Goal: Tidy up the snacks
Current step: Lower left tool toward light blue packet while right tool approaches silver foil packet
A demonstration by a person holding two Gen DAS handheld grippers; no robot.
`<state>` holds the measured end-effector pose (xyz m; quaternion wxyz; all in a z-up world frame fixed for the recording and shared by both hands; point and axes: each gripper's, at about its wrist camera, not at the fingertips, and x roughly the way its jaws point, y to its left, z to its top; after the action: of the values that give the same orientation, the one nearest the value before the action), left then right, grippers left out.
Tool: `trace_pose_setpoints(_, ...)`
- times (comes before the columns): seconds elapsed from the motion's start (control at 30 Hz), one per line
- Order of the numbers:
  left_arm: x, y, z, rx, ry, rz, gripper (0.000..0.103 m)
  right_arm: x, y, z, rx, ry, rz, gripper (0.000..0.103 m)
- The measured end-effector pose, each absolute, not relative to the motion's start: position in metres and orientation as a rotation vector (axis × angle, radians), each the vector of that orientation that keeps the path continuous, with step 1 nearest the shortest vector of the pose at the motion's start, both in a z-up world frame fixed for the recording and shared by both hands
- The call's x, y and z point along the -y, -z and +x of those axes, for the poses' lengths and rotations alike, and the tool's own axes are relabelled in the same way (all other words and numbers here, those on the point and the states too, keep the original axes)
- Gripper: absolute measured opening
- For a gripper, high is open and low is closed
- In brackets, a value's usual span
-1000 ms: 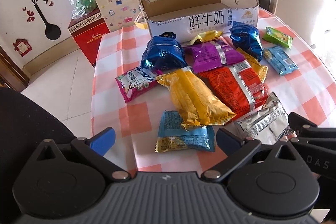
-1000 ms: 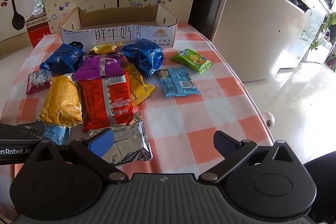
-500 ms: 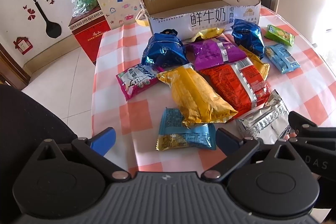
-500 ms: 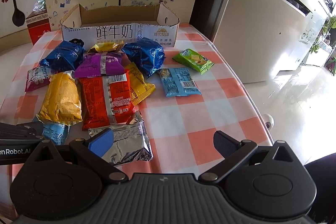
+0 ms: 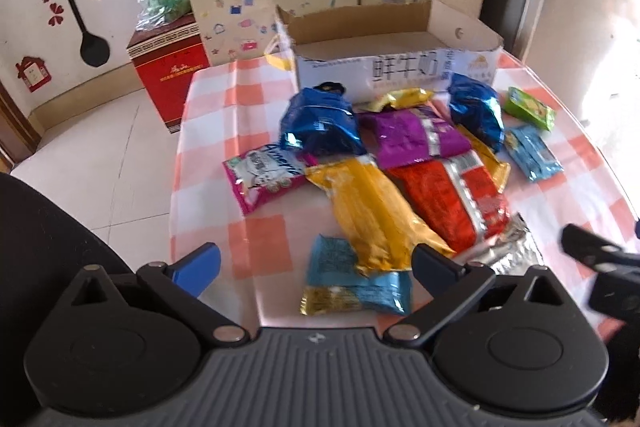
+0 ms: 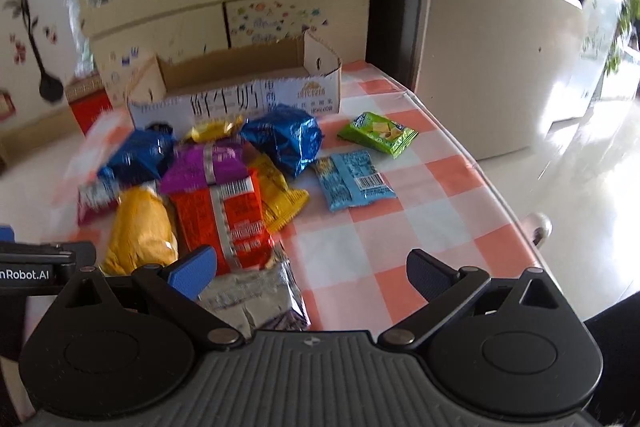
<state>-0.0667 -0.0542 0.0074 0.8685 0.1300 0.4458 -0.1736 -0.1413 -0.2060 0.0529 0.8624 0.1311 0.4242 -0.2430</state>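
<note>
Snack packets of crinkly coloured foil (image 5: 372, 211) lie loose on the checked bench (image 6: 432, 227) before the empty open cardboard box (image 6: 240, 83), both the left gripper (image 5: 316, 261) and right gripper (image 6: 310, 269) wide open, empty; next, I judge, pinching the nearest packet.

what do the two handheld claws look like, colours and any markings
Both look alike: a matte black body with a ribbed grey centre plate, two round black discs and silver pivot screws on angled black linkage arms. On the left claw and the right claw, one finger pad is bright blue, the other dark navy. White lettering ending "nRobot.AI" shows on the left claw's side in the right wrist view.
</note>
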Motion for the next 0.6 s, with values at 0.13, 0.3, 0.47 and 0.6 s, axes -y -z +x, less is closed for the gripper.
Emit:
trace_pose_setpoints(0.13,0.048,-0.006,-0.059,-0.937,0.360,0.258,0.101,0.211,-0.052,-0.142,-0.874,0.503,0.326,0.103)
trace_pose_setpoints(0.3,0.038,-0.002,-0.049,-0.963,0.363,0.203,0.101,0.215,-0.049,-0.142,-0.881,0.497,0.366,0.103)
trace_pose_setpoints(0.47,0.026,0.005,-0.040,-0.972,0.357,0.166,0.101,0.214,-0.044,-0.143,-0.902,0.462,0.390,0.103)
trace_pose_setpoints(0.6,0.025,0.018,-0.040,-0.992,0.383,0.203,0.101,0.214,-0.038,-0.140,-0.933,0.444,0.411,0.103)
